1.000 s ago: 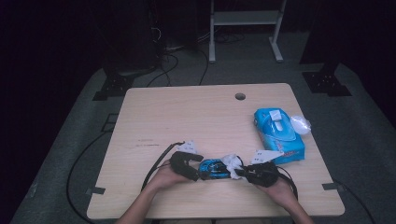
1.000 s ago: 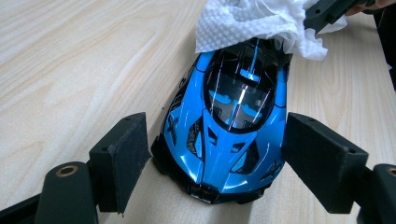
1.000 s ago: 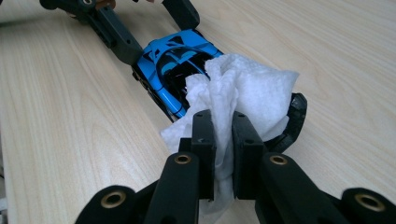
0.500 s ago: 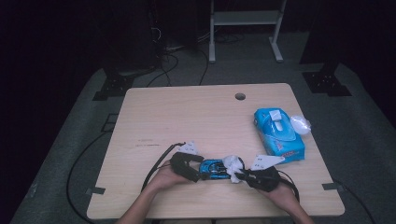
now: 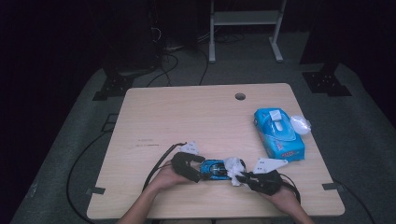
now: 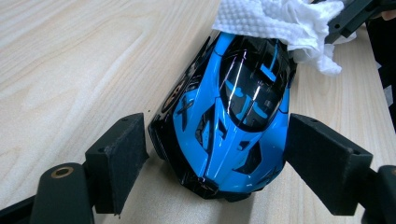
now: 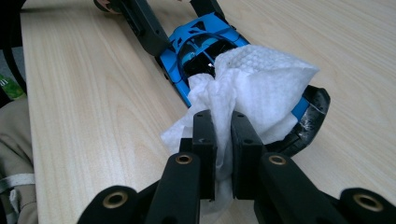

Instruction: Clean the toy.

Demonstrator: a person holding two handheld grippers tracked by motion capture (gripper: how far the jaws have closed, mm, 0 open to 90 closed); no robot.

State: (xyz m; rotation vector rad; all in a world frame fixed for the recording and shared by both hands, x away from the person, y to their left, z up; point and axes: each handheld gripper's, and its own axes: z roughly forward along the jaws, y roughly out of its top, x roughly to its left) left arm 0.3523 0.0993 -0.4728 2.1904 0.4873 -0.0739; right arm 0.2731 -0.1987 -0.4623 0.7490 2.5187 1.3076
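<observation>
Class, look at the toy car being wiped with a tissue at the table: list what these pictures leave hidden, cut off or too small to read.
- Blue toy car: in the left gripper view, one end lies under the white tissue.
- Car's wheels: in the right gripper view, tissue and jaws cover them.
- Tissue pack: print too small to read in the high view.
- Left gripper: contact between its pads and the car is unclear.

Toy car (image 5: 215, 169) on counter (image 5: 187, 121), near front edge, about mid-width. Left tongs (image 5: 192, 169) at car's left end, jaws either side of car body (image 6: 233, 121), car between them. Crumpled paper towel (image 5: 235, 165) on car's right end, draped over it (image 7: 261, 79). Right tongs (image 5: 243, 177) right of car, jaws pinching towel. Tissue pack (image 5: 278, 133) farther right and behind, near counter's right edge. Wadded tissue (image 5: 300, 124) just beside pack, on its right. Round hole (image 5: 240, 96) in counter near far edge.
</observation>
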